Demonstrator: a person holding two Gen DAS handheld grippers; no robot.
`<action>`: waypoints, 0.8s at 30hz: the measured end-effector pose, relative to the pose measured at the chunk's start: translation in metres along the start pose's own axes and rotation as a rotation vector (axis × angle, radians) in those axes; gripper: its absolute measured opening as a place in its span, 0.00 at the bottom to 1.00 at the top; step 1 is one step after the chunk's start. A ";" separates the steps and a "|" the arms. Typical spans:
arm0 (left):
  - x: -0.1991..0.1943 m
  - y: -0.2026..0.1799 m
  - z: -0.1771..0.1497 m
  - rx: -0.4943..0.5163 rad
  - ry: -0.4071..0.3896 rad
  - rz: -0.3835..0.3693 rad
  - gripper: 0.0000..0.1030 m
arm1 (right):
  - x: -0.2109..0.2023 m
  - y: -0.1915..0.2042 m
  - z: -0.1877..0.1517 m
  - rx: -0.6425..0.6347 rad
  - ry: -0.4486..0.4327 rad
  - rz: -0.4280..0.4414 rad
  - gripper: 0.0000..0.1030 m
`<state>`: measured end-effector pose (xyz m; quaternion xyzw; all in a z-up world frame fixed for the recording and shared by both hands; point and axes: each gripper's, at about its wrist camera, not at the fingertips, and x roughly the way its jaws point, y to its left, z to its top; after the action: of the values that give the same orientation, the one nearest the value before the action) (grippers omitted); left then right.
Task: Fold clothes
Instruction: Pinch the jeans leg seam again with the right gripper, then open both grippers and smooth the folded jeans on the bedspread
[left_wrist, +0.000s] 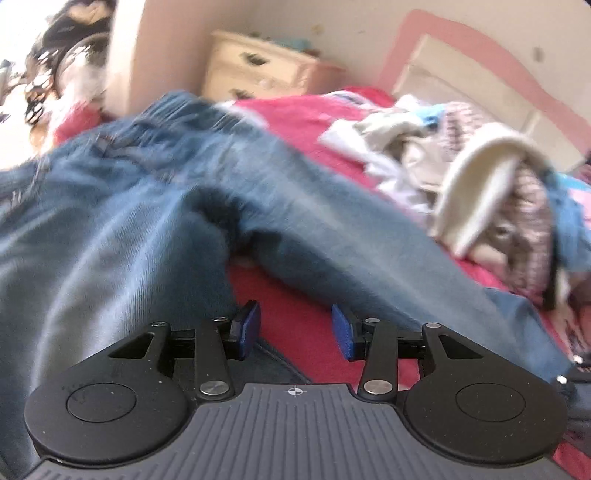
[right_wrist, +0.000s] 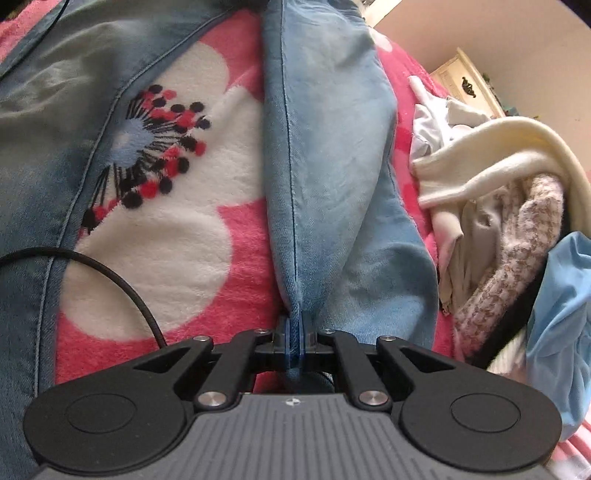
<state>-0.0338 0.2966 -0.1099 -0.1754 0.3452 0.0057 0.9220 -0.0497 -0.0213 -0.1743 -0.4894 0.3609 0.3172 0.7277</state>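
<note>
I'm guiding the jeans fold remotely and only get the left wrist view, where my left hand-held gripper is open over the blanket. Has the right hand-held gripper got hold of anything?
Observer: Yes, the right hand-held gripper is shut on the jeans, pinching a stitched seam of one leg.
Operator: Is the other leg in its view too?
Observer: Yes, at the left, with the blanket showing a big white flower between the two legs.
Operator: Anything loose near that gripper?
Observer: A black cable loops across the blanket at its left.
</note>
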 end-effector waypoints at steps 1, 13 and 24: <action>-0.006 -0.003 0.004 0.015 -0.019 -0.031 0.42 | -0.001 0.000 0.000 0.010 -0.004 -0.004 0.07; 0.065 -0.018 0.008 0.073 0.047 -0.004 0.41 | -0.050 -0.060 -0.048 0.553 -0.076 0.225 0.31; 0.057 -0.020 0.001 0.117 0.040 0.019 0.41 | 0.014 -0.174 0.016 0.791 -0.324 0.280 0.44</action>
<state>0.0132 0.2721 -0.1390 -0.1181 0.3650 -0.0090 0.9234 0.1030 -0.0609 -0.0976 -0.0641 0.3985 0.3227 0.8561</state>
